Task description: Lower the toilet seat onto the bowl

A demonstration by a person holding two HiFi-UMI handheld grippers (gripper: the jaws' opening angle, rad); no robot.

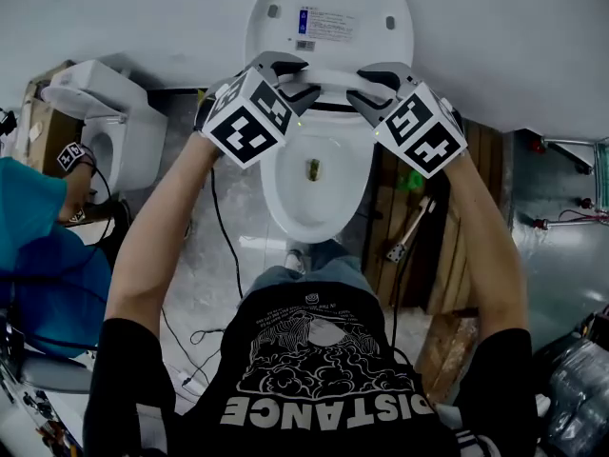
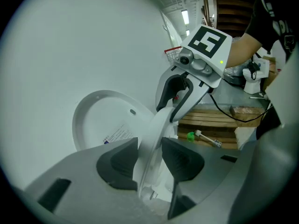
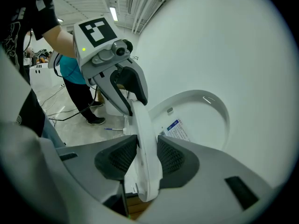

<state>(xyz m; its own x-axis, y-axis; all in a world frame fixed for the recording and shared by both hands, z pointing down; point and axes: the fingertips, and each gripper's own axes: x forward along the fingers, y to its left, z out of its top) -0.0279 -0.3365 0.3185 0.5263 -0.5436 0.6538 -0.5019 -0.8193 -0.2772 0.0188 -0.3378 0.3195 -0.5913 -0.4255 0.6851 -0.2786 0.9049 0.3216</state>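
The white toilet seat (image 1: 330,81) stands half raised above the bowl (image 1: 314,184), in front of the upright lid (image 1: 328,17) that leans on the wall. My left gripper (image 1: 303,91) clamps the seat's left side and my right gripper (image 1: 363,91) its right side. In the left gripper view the seat (image 2: 155,132) runs edge-on between the dark pads of the left gripper (image 2: 149,158), with the right gripper (image 2: 180,94) holding it further along. In the right gripper view both pads of the right gripper (image 3: 142,155) press on the seat (image 3: 144,134); the left gripper (image 3: 126,85) grips it beyond.
A second white toilet (image 1: 100,112) stands at the left beside a person in a blue top (image 1: 38,255). Wooden pallet boards (image 1: 457,227) with a green object (image 1: 411,181) lie right of the bowl. Cables (image 1: 224,246) trail over the floor.
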